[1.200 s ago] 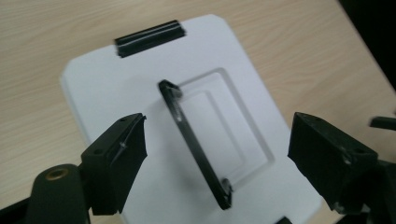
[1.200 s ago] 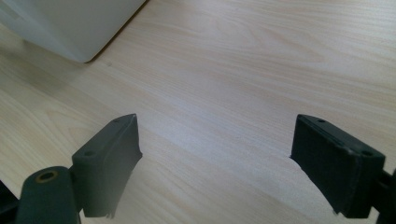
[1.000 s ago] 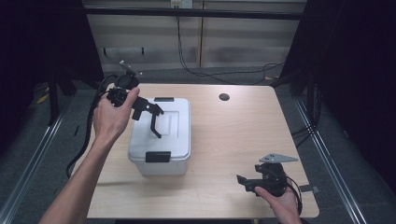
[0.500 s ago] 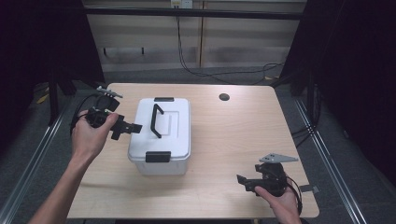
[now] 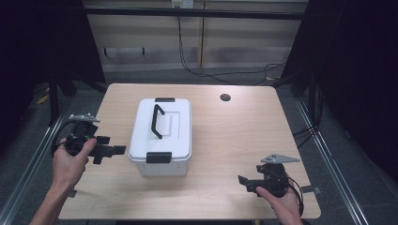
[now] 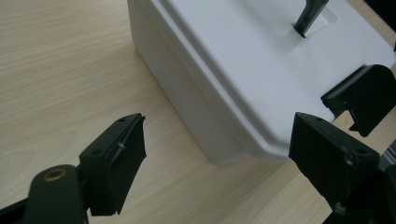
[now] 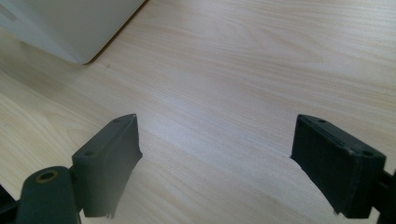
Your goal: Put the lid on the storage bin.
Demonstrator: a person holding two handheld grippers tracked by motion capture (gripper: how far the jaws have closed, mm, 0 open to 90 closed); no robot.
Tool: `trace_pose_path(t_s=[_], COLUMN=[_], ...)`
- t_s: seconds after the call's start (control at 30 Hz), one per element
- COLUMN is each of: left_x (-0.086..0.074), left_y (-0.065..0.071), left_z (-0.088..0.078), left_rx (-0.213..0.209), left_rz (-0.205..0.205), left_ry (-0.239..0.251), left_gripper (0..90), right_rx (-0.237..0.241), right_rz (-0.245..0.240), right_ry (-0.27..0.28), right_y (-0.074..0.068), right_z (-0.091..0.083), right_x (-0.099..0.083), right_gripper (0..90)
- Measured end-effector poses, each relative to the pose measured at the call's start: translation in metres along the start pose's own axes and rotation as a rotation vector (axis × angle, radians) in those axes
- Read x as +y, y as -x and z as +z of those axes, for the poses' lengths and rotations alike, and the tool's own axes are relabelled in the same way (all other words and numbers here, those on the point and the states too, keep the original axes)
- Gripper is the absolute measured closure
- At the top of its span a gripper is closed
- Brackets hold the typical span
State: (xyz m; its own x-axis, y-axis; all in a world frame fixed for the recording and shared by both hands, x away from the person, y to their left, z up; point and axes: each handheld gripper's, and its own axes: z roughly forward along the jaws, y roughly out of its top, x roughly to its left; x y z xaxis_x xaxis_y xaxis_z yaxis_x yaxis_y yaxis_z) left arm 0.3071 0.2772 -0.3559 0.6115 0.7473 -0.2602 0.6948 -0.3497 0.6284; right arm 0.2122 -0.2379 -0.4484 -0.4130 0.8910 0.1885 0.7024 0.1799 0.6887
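The left hand-held gripper [image 5: 111, 150] has drawn back from the black handle [image 5: 157, 121] to beside the white box [image 5: 162, 136] mid-desk, jaws spread; the right hand-held gripper [image 5: 245, 183] stays put, spread.

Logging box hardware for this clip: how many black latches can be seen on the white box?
2. One latch sits on the near end of the white box, facing the person; the other latch is on the far end. Side walls are partly hidden, so more could exist.
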Motion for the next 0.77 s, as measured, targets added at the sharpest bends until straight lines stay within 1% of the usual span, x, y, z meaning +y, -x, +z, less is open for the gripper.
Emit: trace_pose_path(t_s=[0.07,0.1,0.17,0.23,0.27,0.3,0.33,0.37,0.4,0.43,0.47,0.5,0.53,0.57,0.6,0.63,0.67,0.7,0.73,0.77], left_x=[-0.007,-0.01,-0.019,-0.025,-0.028,-0.033,-0.035,-0.037,-0.039,-0.044,-0.046,-0.049,-0.05,-0.055,-0.058,-0.062,-0.066,-0.07,-0.072,-0.075], left_y=[0.002,0.002,0.003,0.003,0.002,0.002,0.001,0.001,0.0,0.001,0.0,-0.002,-0.003,-0.005,-0.007,-0.007,-0.005,-0.005,-0.006,-0.008], left_z=[-0.001,-0.002,-0.001,0.002,0.003,0.005,0.007,0.01,0.012,0.017,0.019,0.021,0.021,0.021,0.021,0.023,0.025,0.028,0.03,0.032], left_rx=[0.004,0.0,0.003,0.002,0.016,0.016,0.022,0.035,0.056,0.059,0.051,0.044,0.043,0.032,0.005,0.014,0.063,0.091,0.079,0.06], left_rz=[0.002,0.014,0.013,0.02,0.018,0.014,0.018,0.006,0.006,0.007,0.007,0.008,0.008,-0.025,-0.043,-0.032,-0.004,0.005,-0.003,-0.022], left_ry=[0.01,0.01,0.023,0.007,0.014,0.025,0.017,0.013,0.01,0.012,0.005,-0.018,-0.025,0.016,0.026,0.0,-0.01,-0.025,-0.037,-0.034], left_gripper=[18.3,18.3,18.3,18.3,18.3,18.2,18.0,18.0,18.0,18.1,18.1,18.1,18.1,18.1,18.1,18.0,18.1,18.1,18.1,18.1], right_rx=[0.001,0.0,0.0,-0.003,-0.002,-0.002,-0.003,-0.002,-0.001,-0.003,-0.002,-0.002,-0.002,-0.005,-0.006,-0.005,-0.003,-0.004,-0.006,-0.005], right_rz=[0.001,-0.001,0.0,0.005,0.004,0.003,0.004,0.004,0.001,0.003,-0.002,-0.002,-0.002,0.004,0.004,0.003,-0.007,-0.012,-0.018,-0.017], right_ry=[0.0,0.001,0.002,0.002,0.002,0.003,0.002,0.0,0.002,-0.002,0.003,0.003,0.003,0.001,0.001,0.0,0.0,-0.002,-0.001,0.002], right_y=[0.0,0.001,0.001,0.001,0.001,0.001,0.001,0.001,0.001,0.001,0.001,0.0,0.001,0.001,0.001,0.001,0.0,-0.001,-0.001,-0.002], right_z=[0.0,0.0,0.0,0.0,-0.001,-0.001,0.0,0.0,0.0,0.0,0.0,0.0,0.0,0.0,0.0,0.0,-0.001,-0.001,0.0,0.001], right_x=[0.0,0.0,0.0,0.0,0.0,0.0,0.0,0.0,0.0,0.0,0.0,0.0,0.0,0.0,0.0,0.0,0.0,-0.001,-0.001,-0.001], right_gripper=[14.9,14.9,14.9,15.0,15.0,15.0,15.0,15.0,15.0,15.0,15.1,15.1,15.1,15.1,15.1,15.1,15.3,15.3,15.3,15.9])
